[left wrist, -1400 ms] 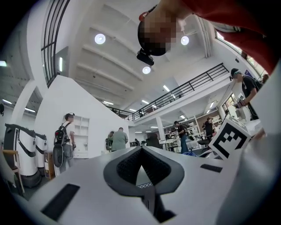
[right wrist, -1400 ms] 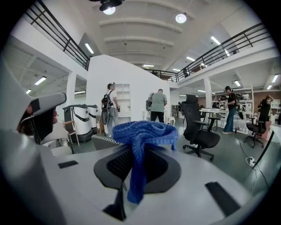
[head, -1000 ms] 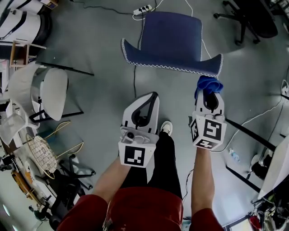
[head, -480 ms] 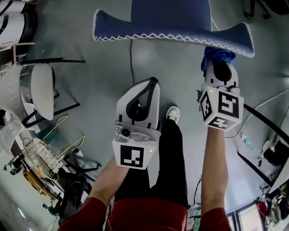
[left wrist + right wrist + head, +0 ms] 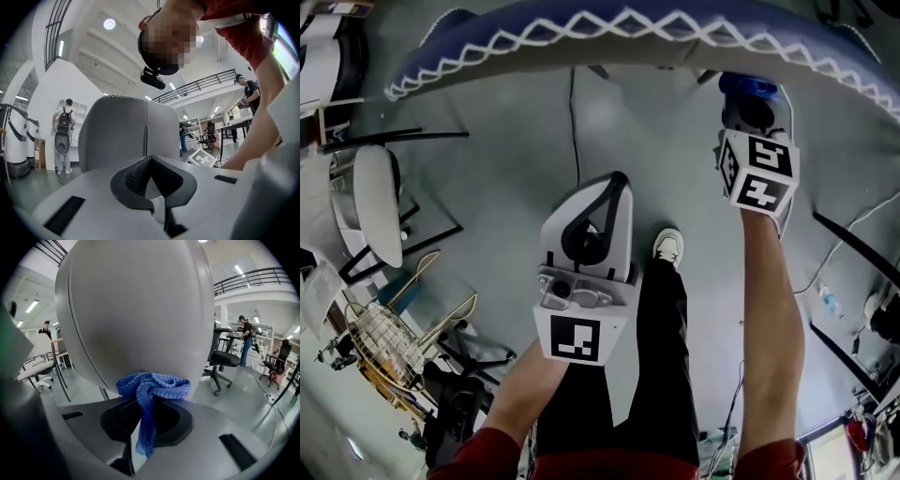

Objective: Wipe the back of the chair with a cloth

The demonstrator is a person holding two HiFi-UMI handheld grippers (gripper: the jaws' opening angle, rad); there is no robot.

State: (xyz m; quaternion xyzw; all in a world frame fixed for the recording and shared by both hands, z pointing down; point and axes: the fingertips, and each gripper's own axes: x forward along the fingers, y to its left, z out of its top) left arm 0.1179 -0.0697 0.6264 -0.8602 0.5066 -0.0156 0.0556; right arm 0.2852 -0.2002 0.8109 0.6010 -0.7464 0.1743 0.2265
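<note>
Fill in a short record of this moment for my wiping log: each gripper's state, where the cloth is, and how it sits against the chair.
left tongs: shut, nothing between them, held low and clear of the chair
right tongs: shut on the blue cloth
cloth position: bunched at the tips, one end hanging down between them
chair back: pale smooth shell directly ahead of the right tongs
contact: cloth sits against the shell's lower part, apparently touching

A crumpled blue knitted cloth [image 5: 152,386] is bunched against the smooth grey shell back of the chair [image 5: 136,310], one tail hanging down. The chair's blue padded edge carries white zigzag stitching.
</note>
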